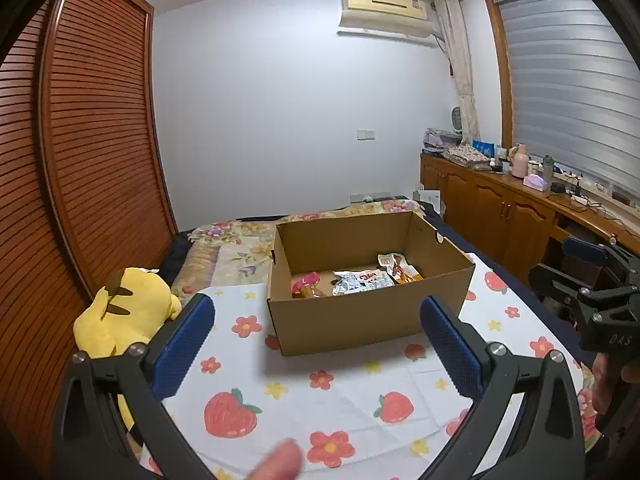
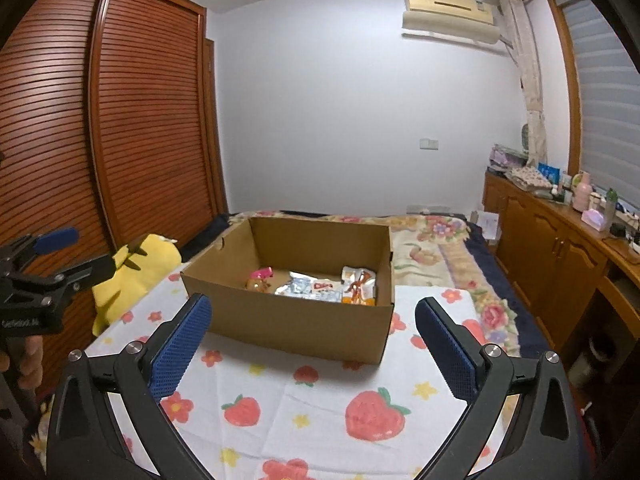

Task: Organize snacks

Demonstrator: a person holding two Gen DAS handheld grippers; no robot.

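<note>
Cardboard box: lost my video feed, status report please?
Left gripper and right gripper open, empty. Snack packets lying inside the cardboard box. Nothing in the way.

Bedroom surroundings
Yellow plush toy [image 1: 128, 312] at lower left beside the louvred wardrobe [image 1: 92, 152]; air conditioner [image 1: 384, 10] upper right; cluttered wooden cabinet [image 1: 500, 208] at right.

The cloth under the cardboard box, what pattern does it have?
White cloth printed with red strawberries, red flowers and small yellow stars, clearest in the right wrist view.
</note>
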